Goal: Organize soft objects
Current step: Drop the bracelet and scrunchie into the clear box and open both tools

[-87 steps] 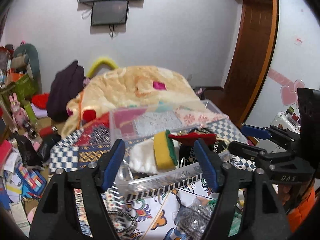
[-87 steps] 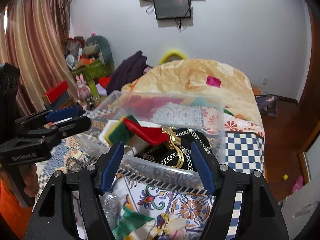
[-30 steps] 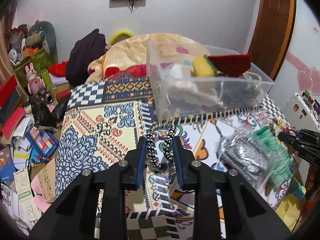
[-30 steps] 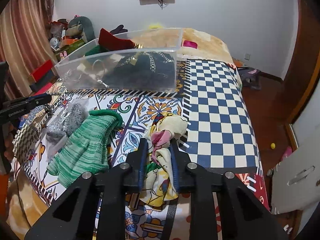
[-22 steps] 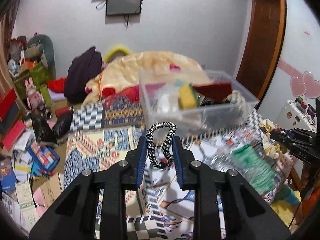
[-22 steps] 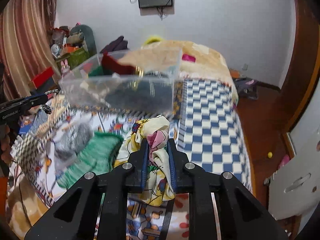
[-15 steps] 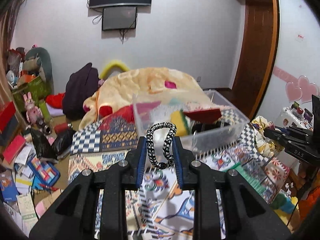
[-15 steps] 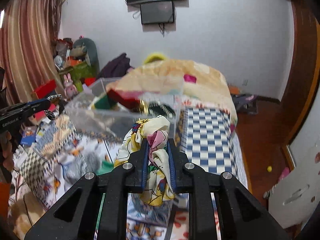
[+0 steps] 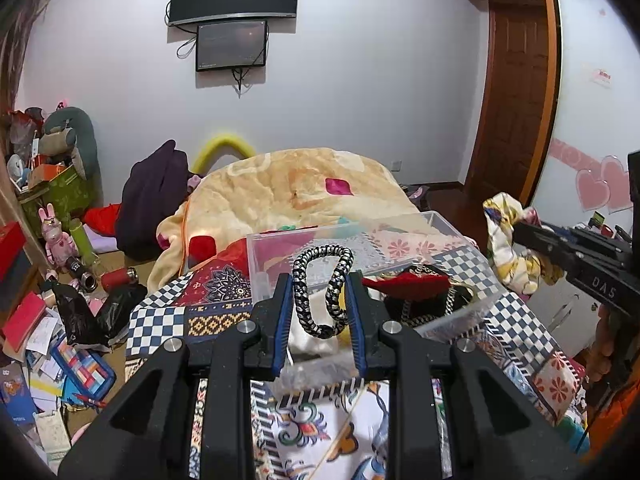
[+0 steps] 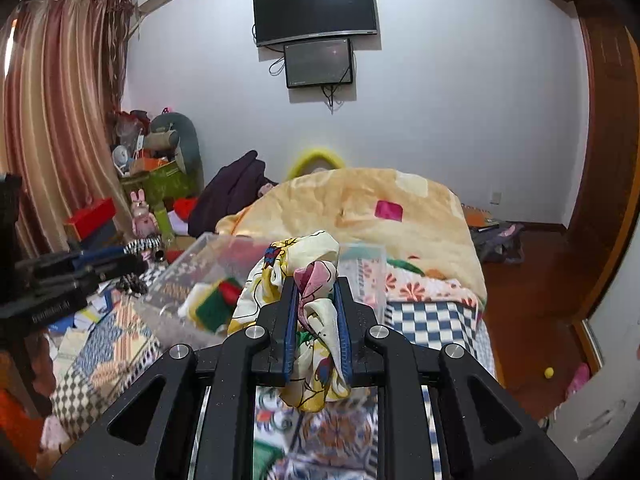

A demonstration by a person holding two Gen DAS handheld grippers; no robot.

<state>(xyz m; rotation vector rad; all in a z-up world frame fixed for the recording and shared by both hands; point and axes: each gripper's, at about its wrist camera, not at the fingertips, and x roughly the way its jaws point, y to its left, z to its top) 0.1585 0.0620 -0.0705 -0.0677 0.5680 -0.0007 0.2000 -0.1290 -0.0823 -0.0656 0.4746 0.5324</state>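
Note:
My left gripper (image 9: 319, 280) is shut on a black-and-white braided hair tie (image 9: 322, 294) and holds it in the air just in front of a clear plastic bin (image 9: 352, 256). The bin holds a red cloth (image 9: 408, 281), a sponge and dark chained items. My right gripper (image 10: 316, 282) is shut on a yellow floral scarf (image 10: 304, 280), raised above the bed near the bin (image 10: 208, 280). The right gripper with the scarf also shows in the left wrist view (image 9: 508, 236). The left gripper with the hair tie shows in the right wrist view (image 10: 136, 254).
The bin sits on a patterned bedspread (image 9: 168, 320) with an orange blanket (image 9: 296, 196) heaped behind it. Clutter covers the floor at the left (image 9: 60, 340). A wooden door (image 9: 512, 92) stands at the right, and a TV (image 10: 316, 8) hangs on the far wall.
Both grippers have lifted off the bedspread, the left with the hair tie and the right with the scarf, and risen toward the bin. The glove and scrubber have dropped out of view.

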